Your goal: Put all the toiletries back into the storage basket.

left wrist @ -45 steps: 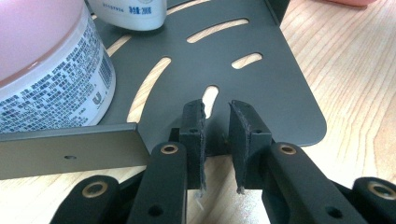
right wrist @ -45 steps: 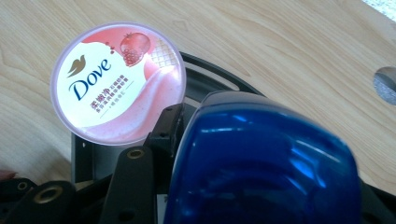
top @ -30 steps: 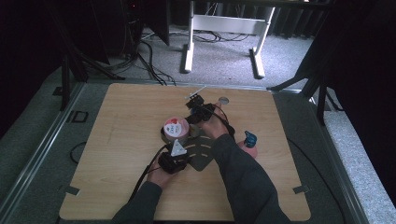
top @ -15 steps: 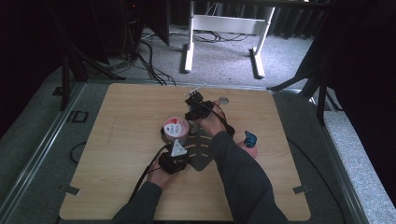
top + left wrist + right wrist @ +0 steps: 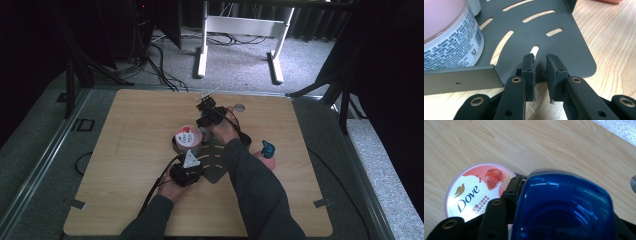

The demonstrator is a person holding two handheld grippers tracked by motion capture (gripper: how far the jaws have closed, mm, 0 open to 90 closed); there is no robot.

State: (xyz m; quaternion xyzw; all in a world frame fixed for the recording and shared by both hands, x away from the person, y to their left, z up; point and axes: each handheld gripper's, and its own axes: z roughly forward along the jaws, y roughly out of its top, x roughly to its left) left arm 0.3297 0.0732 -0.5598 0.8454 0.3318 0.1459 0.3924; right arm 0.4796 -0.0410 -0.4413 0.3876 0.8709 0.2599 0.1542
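The wooden tabletop has rounded corners and pale grain. Near its middle lies a dark slotted metal plate, flat on the wood. A pink Dove tub sits on the plate's left part. A small grey disc lies close to the far edge. A pink-and-blue object rests toward the right edge, apart from the plate.

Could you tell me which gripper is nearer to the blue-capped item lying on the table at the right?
The right. The right gripper is up beyond the Dove tub, the left gripper grips the slotted metal plate; the blue-capped item lies apart from both.
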